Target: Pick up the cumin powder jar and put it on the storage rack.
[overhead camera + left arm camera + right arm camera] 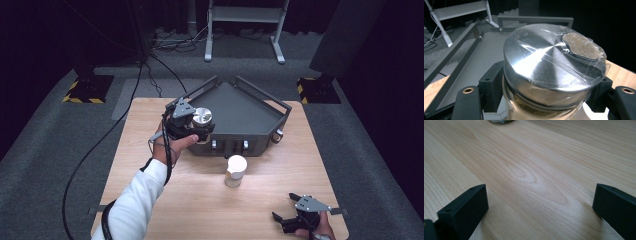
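A dark room with grey carpet surrounds a light wooden table [150,170], and a grey angular tray [250,112] sits at the table's far side, centre of the high view. The left gripper [192,127] is clamped on a metal-lidded jar [202,118], holding it at the tray's left front corner; in the left gripper view the jaws press both sides of the jar [554,72], whose taped lid has a sandy patch at upper right. A second jar, white-lidded [235,170], stands on the table just in front of the tray, lower centre. The right gripper [295,220] rests at lower right, jaws wide and empty. I judge 1 jar is about to go into the tray; the white-lidded 1 is left.
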### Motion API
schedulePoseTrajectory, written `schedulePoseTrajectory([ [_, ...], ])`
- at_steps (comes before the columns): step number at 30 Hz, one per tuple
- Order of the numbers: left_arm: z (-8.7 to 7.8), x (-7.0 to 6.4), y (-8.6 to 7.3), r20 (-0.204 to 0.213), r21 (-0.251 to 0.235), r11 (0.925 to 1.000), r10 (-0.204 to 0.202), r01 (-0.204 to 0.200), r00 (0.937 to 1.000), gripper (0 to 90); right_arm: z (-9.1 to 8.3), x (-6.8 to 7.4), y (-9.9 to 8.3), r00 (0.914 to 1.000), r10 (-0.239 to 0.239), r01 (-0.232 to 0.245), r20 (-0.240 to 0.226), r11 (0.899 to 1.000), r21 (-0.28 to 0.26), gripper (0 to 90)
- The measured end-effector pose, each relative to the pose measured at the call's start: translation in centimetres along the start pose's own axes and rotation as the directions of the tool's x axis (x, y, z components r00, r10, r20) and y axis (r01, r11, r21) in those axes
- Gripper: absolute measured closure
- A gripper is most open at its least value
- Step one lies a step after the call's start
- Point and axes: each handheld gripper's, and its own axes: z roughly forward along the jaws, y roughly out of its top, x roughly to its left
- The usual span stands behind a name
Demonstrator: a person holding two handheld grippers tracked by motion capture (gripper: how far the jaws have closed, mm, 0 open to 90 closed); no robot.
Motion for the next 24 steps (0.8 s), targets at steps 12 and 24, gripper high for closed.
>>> schedulePoseTrajectory([
  [12,2.3,1.2,1.1,-0.020,-0.009,1.0000,0.001,-0.002,0.9998,29.6,0.0,0.0,0.0,1.0000,-0.001,0.001,0.001,1.000,-0.001,0.0],
  [24,4.6,1.6,1.6,-0.027,-0.024,0.9994,0.026,-0.026,0.9993,29.7,0.0,0.0,0.0,1.0000,-0.005,0.005,-0.004,1.000,-0.002,0.0],
])
